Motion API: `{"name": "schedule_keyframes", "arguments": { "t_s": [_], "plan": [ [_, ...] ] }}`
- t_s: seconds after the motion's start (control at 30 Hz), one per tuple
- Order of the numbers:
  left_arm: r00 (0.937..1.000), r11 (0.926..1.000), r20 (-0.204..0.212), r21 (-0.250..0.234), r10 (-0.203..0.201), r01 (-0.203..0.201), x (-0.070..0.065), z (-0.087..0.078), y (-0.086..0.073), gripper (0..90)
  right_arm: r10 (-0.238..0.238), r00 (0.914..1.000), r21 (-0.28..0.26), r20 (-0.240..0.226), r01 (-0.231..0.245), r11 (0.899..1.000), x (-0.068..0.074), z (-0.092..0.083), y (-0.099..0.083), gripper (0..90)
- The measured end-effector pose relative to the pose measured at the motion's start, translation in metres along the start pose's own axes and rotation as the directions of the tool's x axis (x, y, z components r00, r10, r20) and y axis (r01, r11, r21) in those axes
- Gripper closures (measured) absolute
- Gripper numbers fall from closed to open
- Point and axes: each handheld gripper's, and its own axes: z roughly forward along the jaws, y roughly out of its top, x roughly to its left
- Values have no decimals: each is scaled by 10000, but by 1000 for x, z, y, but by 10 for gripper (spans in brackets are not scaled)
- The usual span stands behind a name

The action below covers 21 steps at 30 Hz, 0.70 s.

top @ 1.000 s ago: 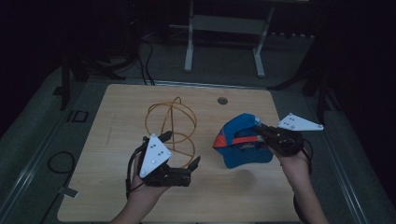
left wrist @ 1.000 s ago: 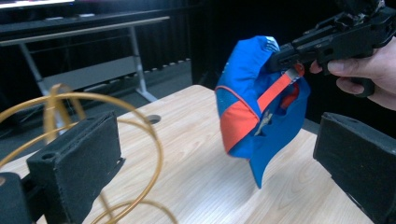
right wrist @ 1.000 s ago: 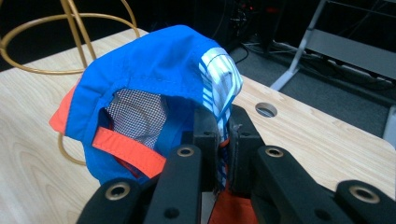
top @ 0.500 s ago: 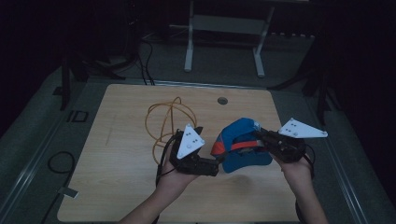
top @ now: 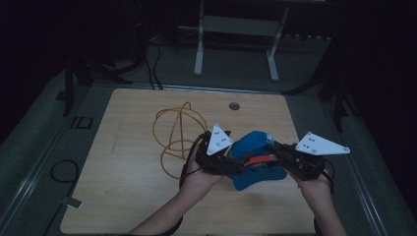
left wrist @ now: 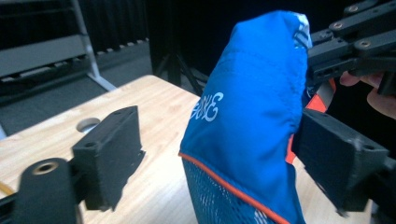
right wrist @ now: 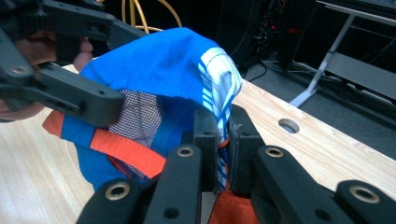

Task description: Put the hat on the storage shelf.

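Blue fabric with orange trim and a mesh panel forms the garment (top: 255,162), a bundled piece held up above the light wooden table (top: 128,196) toward its right edge, roughly midway between the near and far edges. The right gripper (top: 275,150) has its jaws drawn narrow and clamped on a fold of the blue and white cloth, which the right gripper view shows pinched between the two black pads (right wrist: 205,140). The left gripper (top: 238,164) meets the garment from the opposite side; its jaws have just been closing, and the left gripper view shows them set wide, with the hanging cloth (left wrist: 247,116) between them. The jaw at the right of that view lies against the fabric, while the other jaw stands clear of it, so the cloth is not yet gripped there. White lettering marks the blue panel in that view. A yellow cable (top: 172,132) lies in loose loops on the table, just beside the left hand (top: 199,174), toward the far left. A round hole (top: 234,105) sits in the tabletop near the far edge.
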Motion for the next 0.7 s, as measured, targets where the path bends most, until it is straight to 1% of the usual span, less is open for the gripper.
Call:
{"name": "schedule_keyframes", "arguments": {
  "t_s": [0.03,0.07,0.1,0.13,0.17,0.2,0.23,0.27,0.3,0.33,0.37,0.4,0.43,0.47,0.5,0.53,0.57,0.63,0.67,0.7],
  "plan": [
    [10000,9999,-36,103,73,-73,-1,2,0,198,-21,10000,-23,-19,21,10000,0,0,0,840],
    [9999,9999,-68,107,125,-124,-1,3,0,203,-27,10000,-38,-20,27,10000,1,0,0,840],
    [9999,9998,-21,187,122,-121,-1,4,0,226,-33,10000,-38,-1,33,10000,1,0,0,841],
    [9999,9997,111,226,48,-51,-1,5,0,239,-29,10000,-41,-11,29,10000,1,0,0,840],
    [9996,9997,270,247,62,-68,-1,6,1,273,-27,10000,-45,-28,27,10000,2,0,0,840],
    [9997,9996,238,268,104,-110,-2,7,1,331,-48,10000,-48,-36,47,10000,2,0,0,840],
    [9991,9994,391,289,154,-165,-2,7,1,366,-60,10000,-38,-9,60,10000,3,1,0,840],
    [9984,9993,536,310,192,-209,-2,8,1,441,-72,10000,-38,-23,71,10000,3,1,0,840],
    [9987,9990,456,367,224,-241,-3,8,1,508,-76,10000,-58,-43,76,10000,3,1,-1,840],
    [9981,9986,531,410,308,-330,-4,8,1,567,-83,10000,-45,-37,83,10000,4,1,-1,840],
    [9982,9982,481,460,369,-391,-5,9,1,640,-80,10000,-31,-33,80,10000,4,1,-2,840],
    [9987,9979,275,480,431,-444,-6,9,0,710,-52,10000,-33,-48,52,10000,5,2,-2,840],
    [9986,9977,300,493,441,-456,-6,9,0,786,-66,9999,-48,-92,65,10000,5,2,-3,839],
    [9987,9974,222,540,460,-471,-7,9,0,839,-79,9999,-12,-97,79,10000,6,3,-4,839],
    [9982,9964,41,609,592,-594,-8,10,-1,876,-82,9999,1,-108,82,10000,7,3,-4,838],
    [9973,9948,-66,709,732,-725,-9,11,-1,882,-75,9999,8,-143,75,10000,8,4,-5,839],
    [9972,9947,-182,740,730,-715,-8,11,-1,885,-89,9999,25,-117,89,10000,9,4,-6,838],
    [9966,9937,-253,818,788,-765,-8,12,0,888,-53,9998,33,-181,54,10000,10,4,-6,838],
    [9969,9944,-285,791,729,-704,-8,12,0,888,-50,9998,29,-178,51,10000,10,4,-7,837],
    [9965,9939,-334,814,773,-743,-8,12,1,889,-110,9998,19,-171,110,9999,11,4,-7,836]
  ]
}}
